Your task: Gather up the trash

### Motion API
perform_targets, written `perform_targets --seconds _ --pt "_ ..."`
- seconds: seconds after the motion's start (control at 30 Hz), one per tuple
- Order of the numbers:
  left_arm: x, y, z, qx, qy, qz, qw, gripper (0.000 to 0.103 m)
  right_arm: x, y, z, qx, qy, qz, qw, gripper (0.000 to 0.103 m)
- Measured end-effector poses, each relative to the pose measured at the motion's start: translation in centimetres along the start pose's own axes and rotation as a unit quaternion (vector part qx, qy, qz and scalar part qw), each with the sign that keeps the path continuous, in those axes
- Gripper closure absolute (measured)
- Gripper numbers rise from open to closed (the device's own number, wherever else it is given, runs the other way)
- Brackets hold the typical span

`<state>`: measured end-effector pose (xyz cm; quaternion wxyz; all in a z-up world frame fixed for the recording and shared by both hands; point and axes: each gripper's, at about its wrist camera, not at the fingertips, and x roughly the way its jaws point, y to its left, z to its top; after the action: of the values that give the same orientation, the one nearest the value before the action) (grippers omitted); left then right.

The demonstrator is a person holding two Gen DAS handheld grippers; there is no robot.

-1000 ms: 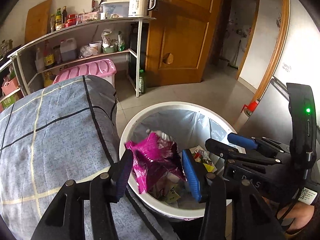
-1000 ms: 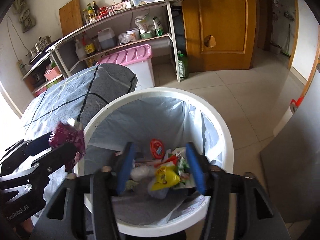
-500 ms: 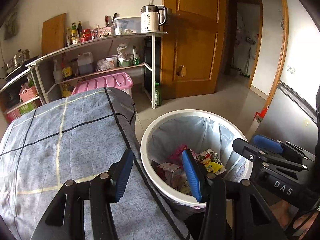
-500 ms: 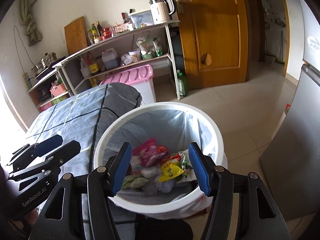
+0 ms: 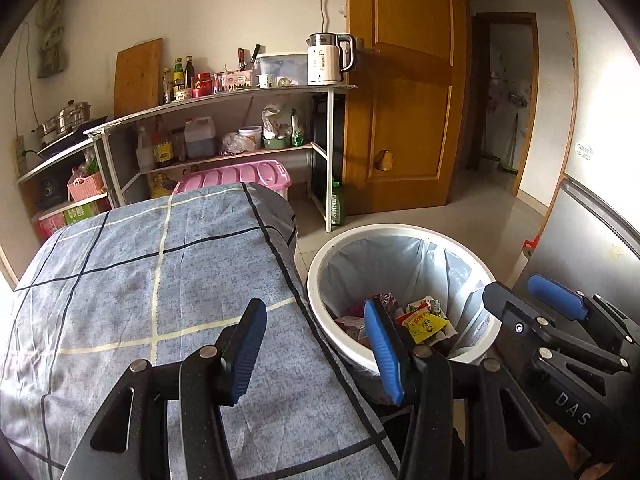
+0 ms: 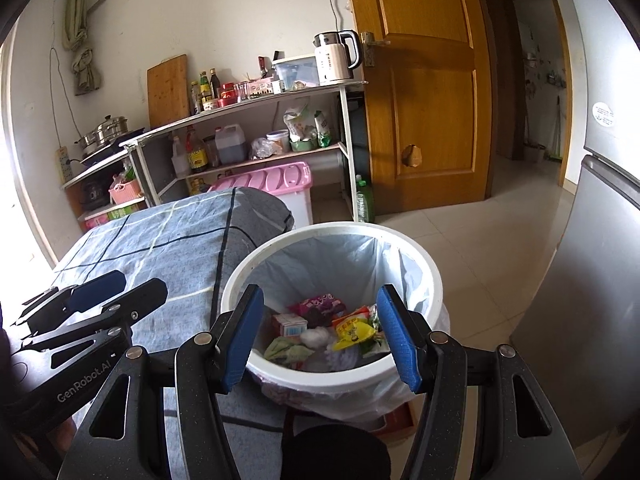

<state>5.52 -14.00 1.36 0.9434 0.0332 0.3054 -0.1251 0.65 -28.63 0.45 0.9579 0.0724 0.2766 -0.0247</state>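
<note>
A white trash bin point(image 5: 320, 256) point(image 6: 434, 276) with a pale plastic liner stands on the floor beside the table. Inside lie several wrappers: a purple wrapper point(image 6: 322, 304), a yellow packet point(image 5: 424, 323) point(image 6: 352, 333) and a small carton point(image 6: 290, 325). My left gripper point(image 5: 316, 350) hovers open and empty above the table's edge, left of the bin. To its right my other gripper point(image 6: 320, 332), with nothing between its blue pads, stands open over the bin's near rim. Each gripper shows at the side of the other's view.
The table carries a blue-grey checked cloth point(image 5: 132, 280) point(image 6: 168, 240). Behind stand metal shelves point(image 5: 240, 96) with bottles and a kettle point(image 5: 326, 58), a pink-lidded box point(image 5: 236, 176), a wooden door point(image 5: 404, 92) and a grey fridge point(image 6: 600, 280) at right. Tiled floor point(image 6: 480, 224) lies beyond the bin.
The left gripper let go of the purple wrapper, which now lies in the bin. Both grippers have pulled back and up from the bin, so more of the room shows.
</note>
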Motion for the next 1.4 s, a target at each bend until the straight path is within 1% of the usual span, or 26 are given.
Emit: perform_targets --seconds 0.07,0.17,0.33,0.67,1.4 --pt "-0.3 0.1 -0.3 -0.001 -0.004 0.002 1.0000 0.052 -0.3 0.1 -0.2 0.003 -0.001 0.000 1.000 0.043" --pt "-0.5 0.4 -0.6 -0.007 -0.002 -0.001 1.0000 0.052 -0.4 0.0 -0.4 0.010 0.000 0.003 1.000 0.043" --pt "-0.7 0.6 -0.9 -0.012 0.000 0.005 0.9999 0.052 -0.6 0.2 -0.5 0.014 -0.003 0.002 1.000 0.043" --pt "-0.7 0.2 -1.2 -0.009 0.002 0.005 0.9999 0.052 -0.4 0.3 -0.7 0.013 0.001 0.002 1.000 0.043" --pt "-0.6 0.6 -1.3 -0.011 0.009 0.011 0.9998 0.052 -0.4 0.5 -0.9 0.016 0.007 0.007 1.000 0.043"
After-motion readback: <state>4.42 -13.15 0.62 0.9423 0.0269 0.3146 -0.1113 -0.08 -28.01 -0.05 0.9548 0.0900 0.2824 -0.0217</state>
